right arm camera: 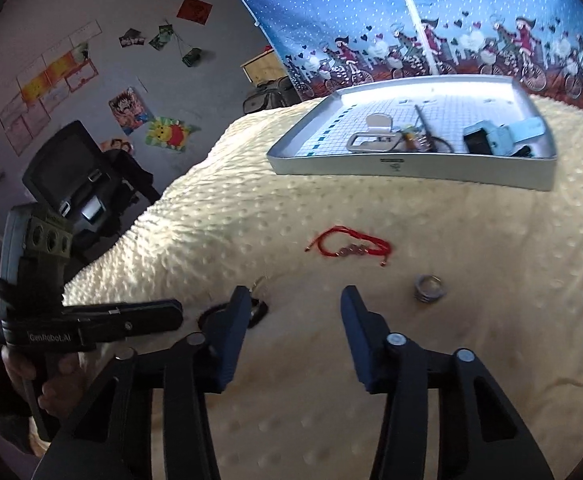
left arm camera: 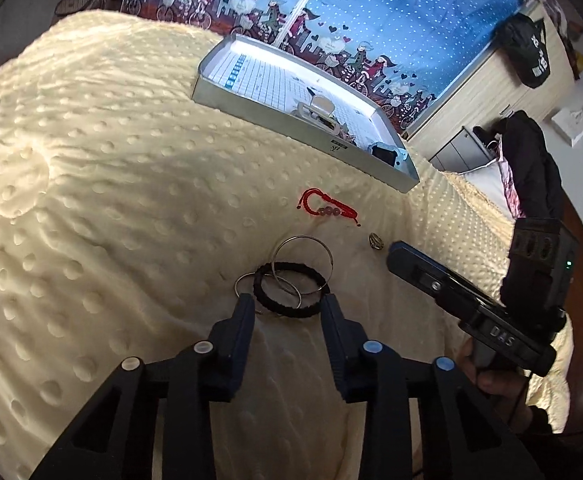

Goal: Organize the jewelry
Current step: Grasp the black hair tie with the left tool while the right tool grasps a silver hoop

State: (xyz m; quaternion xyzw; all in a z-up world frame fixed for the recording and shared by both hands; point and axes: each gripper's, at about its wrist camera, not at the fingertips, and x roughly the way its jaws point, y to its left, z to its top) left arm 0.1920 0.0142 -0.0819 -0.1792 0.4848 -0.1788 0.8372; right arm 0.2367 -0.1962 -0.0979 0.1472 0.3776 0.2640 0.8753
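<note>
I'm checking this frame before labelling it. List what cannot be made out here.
- Black bracelet: right wrist view, mostly hidden behind the right gripper's fingers.
- Small ring: left wrist view, too small to read its design.
- Small items in the tray: left wrist view, its near wall cuts them off.
- Red cord bracelet's beads: right wrist view, blurred.

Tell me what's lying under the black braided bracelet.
Two thin silver hoops overlap the black braided bracelet on the cream blanket; how they are layered is unclear. The left hand-held gripper's fingertips cover its near edge.
</note>
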